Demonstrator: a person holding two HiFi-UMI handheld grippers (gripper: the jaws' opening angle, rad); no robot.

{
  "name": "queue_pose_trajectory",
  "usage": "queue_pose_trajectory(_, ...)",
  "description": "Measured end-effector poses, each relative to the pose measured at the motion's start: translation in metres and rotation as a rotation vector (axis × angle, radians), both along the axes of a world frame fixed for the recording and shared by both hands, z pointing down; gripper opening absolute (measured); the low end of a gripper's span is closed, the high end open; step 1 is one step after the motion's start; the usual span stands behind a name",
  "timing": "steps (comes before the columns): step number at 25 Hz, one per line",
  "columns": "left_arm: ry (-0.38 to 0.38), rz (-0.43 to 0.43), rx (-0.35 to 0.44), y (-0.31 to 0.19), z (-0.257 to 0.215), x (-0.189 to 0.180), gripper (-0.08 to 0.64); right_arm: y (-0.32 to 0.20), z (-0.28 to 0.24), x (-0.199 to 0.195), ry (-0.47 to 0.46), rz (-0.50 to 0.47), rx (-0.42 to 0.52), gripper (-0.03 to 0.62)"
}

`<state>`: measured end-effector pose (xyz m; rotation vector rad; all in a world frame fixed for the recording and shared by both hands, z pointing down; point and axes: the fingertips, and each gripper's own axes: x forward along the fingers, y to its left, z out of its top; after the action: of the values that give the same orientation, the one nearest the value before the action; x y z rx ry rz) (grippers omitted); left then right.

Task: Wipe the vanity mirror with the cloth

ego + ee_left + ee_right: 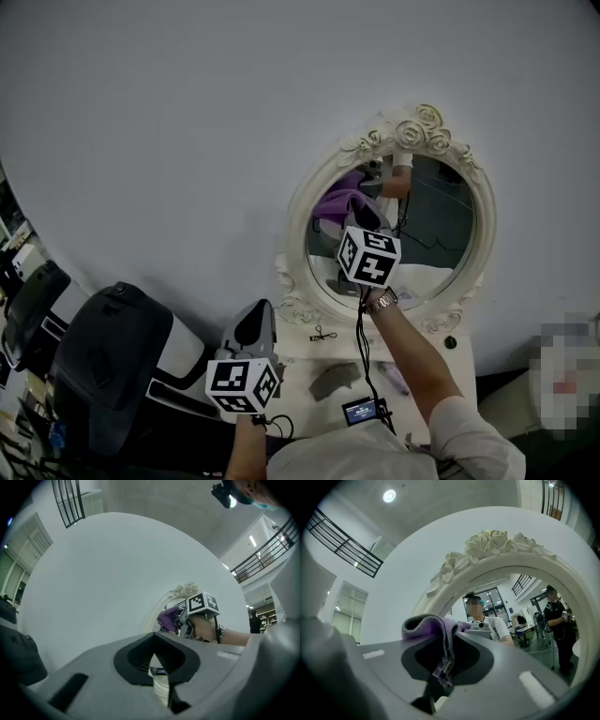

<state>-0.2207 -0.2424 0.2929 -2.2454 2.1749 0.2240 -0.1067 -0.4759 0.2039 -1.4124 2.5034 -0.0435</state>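
Soft fuzzy cloth (433, 623), glossy smooth mirror glass (436, 234), matt carved frame (422, 127)

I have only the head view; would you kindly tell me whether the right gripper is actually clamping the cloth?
Observer: Yes, its own view shows the right gripper shut on the purple cloth, which drapes over its top.
Operator: And the left gripper?
Observer: The left gripper is shut, nothing between its jaws.
Operator: Is the cloth on the glass?
Observer: Cannot tell; the vanity mirror fills the right gripper view just ahead.
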Motion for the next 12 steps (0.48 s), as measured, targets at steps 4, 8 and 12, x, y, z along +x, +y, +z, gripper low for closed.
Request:
queue_pose_trajectory(4,0.023,-0.017,-0.015,0.003,0.009,-0.007,-0.002,-0.006,0.0,0.0,-0.019,0.006,-0.008,0.055)
queue_pose_trajectory(8,0.018,0.006,-0.031,-0.005,0.015,0.0,-0.002,-0.007,0.0,0.007,-0.006,0.024,0.014,0.055)
queue_pose_trajectory(12,0.002,0.069,-0.032,-0.022,0.014,0.022,-0.002,-0.015,0.003,0.043,-0.007,0.088,0.014,0.055)
